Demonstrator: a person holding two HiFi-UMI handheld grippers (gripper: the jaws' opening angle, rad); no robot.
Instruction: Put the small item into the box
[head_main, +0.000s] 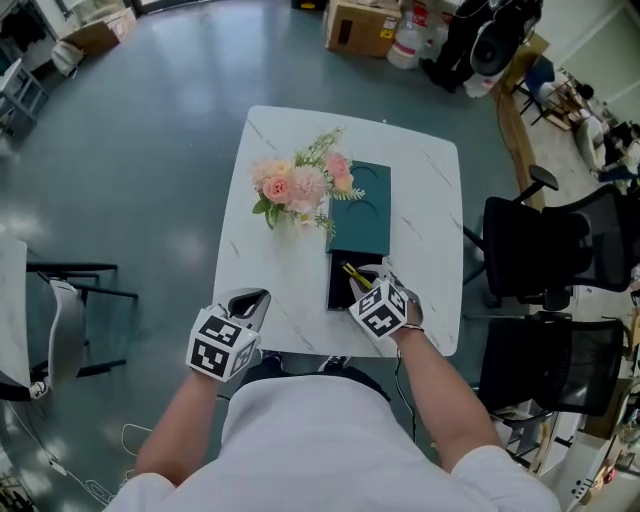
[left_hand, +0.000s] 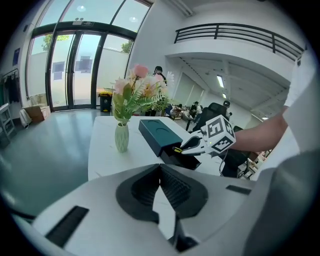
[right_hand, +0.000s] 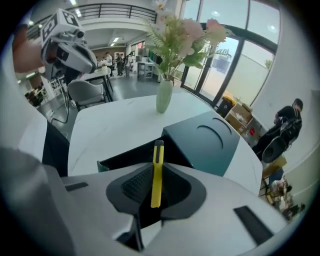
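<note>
A thin yellow stick-like item (right_hand: 157, 172) is clamped between the pads of my right gripper (right_hand: 155, 186), its dark tip pointing forward over the open dark box (right_hand: 125, 156). In the head view the right gripper (head_main: 368, 281) hangs over the box (head_main: 338, 290) at the table's near right, the yellow item (head_main: 352, 273) slanting above its opening. The teal lid (head_main: 360, 210) lies just beyond the box. My left gripper (head_main: 250, 301) is shut and empty at the near left edge of the table; its jaws (left_hand: 161, 172) meet with nothing between them.
A vase of pink flowers (head_main: 298, 185) stands on the white marble table (head_main: 430, 200), left of the lid. Black office chairs (head_main: 550, 250) crowd the table's right side. A grey chair (head_main: 60, 330) is off to the left. Cartons (head_main: 362, 25) sit on the floor beyond.
</note>
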